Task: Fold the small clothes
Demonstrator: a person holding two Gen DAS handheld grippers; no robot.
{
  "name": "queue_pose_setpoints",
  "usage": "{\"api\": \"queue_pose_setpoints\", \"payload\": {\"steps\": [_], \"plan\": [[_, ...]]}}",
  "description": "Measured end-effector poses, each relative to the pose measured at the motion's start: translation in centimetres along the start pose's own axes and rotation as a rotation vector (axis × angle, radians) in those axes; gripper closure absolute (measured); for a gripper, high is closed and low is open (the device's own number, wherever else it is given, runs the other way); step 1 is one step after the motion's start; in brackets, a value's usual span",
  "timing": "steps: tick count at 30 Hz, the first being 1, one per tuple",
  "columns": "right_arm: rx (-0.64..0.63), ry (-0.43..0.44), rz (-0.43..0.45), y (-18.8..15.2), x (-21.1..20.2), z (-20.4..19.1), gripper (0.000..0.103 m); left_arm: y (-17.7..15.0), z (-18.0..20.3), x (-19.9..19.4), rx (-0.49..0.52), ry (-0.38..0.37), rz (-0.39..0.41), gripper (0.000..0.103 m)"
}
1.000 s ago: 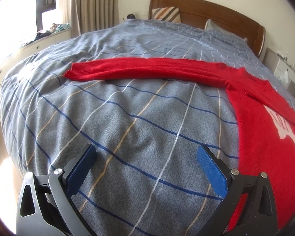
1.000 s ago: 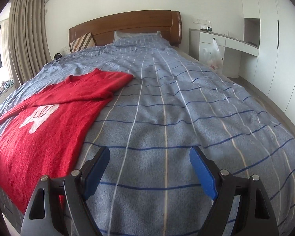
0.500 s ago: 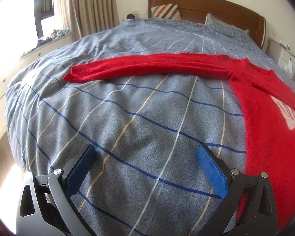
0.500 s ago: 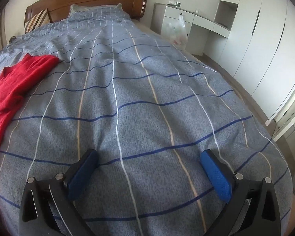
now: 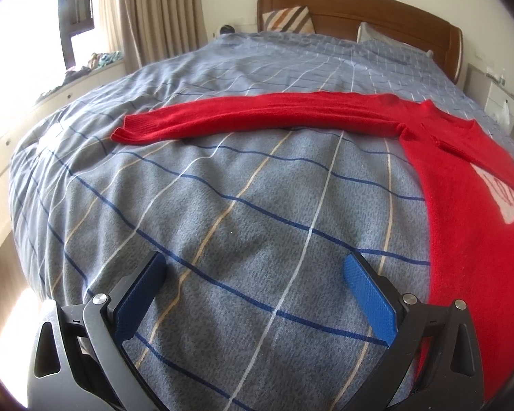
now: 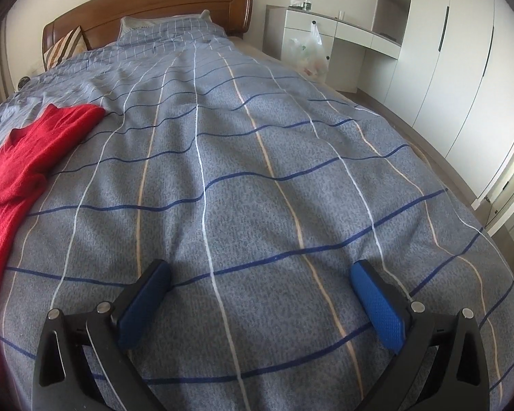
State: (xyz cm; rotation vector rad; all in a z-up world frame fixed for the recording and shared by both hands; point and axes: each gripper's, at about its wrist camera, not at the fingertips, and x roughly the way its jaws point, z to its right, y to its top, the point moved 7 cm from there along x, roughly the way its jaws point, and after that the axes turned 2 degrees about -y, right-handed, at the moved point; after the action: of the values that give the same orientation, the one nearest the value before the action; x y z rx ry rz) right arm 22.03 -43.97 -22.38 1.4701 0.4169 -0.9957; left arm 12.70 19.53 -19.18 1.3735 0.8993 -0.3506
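The red sweater [image 5: 462,205] lies flat on the bed [image 5: 222,205], one sleeve stretched out. The left gripper [image 5: 253,291] hangs beside the sweater, fingers spread, empty; the right gripper [image 6: 260,294] likewise, well apart from it.

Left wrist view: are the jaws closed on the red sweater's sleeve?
No, the left gripper stands open over bare bedspread, apart from the red sweater's sleeve.

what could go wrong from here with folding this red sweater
1. The sleeve stretches far across the blanket; gripping only its cuff could drag it into a bunch instead of a clean fold.
2. Both the left hand-held gripper and the right hand-held gripper are open over bare blanket, so closing here may pinch bedding, not the sweater.
3. The right view shows the sweater only at its left edge, so that hand may grab blindly.
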Motion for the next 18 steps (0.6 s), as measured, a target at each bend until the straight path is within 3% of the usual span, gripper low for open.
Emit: {"api": "queue_pose_setpoints", "payload": {"steps": [18], "plan": [[0.000,0.000,0.000,0.00,0.01,0.00,0.000,0.02,0.05,0.03,0.003,0.004,0.002,0.000]]}}
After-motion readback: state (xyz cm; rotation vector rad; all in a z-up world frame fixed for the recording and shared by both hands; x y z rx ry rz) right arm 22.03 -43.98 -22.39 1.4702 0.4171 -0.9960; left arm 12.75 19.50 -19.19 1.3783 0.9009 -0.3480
